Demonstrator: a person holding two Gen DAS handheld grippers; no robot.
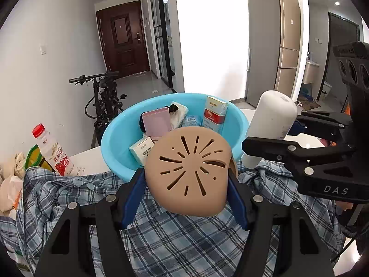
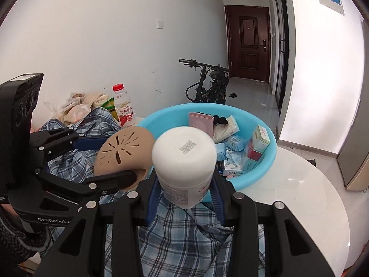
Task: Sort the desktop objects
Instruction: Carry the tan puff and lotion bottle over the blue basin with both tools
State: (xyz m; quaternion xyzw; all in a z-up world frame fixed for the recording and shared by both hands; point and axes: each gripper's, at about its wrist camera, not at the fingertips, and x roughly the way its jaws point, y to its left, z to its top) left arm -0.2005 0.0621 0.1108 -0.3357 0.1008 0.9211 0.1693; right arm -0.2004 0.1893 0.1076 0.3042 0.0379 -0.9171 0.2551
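Note:
My left gripper (image 1: pixel 186 180) is shut on a tan perforated silicone cover (image 1: pixel 188 173), held above a blue plaid shirt (image 1: pixel 180 237). That cover (image 2: pixel 122 152) and the left gripper (image 2: pixel 138 159) also show at the left of the right wrist view. My right gripper (image 2: pixel 185 184) is shut on a white plastic bottle (image 2: pixel 184 161), bottom end toward the camera. In the left wrist view, the bottle (image 1: pixel 269 124) and the right gripper (image 1: pixel 272 136) show at the right. Just ahead of both stands a blue basin (image 1: pixel 115 138) holding several boxes, packets and a pink case (image 1: pixel 155 121). The basin (image 2: pixel 269 159) lies right of the bottle.
A drink bottle with a red cap (image 1: pixel 54 152) stands left of the basin beside bagged food (image 1: pixel 9 184). The white round table (image 2: pixel 299 196) extends to the right. A bicycle (image 1: pixel 103 99) leans by the wall behind; a fridge (image 1: pixel 274 43) is at the back right.

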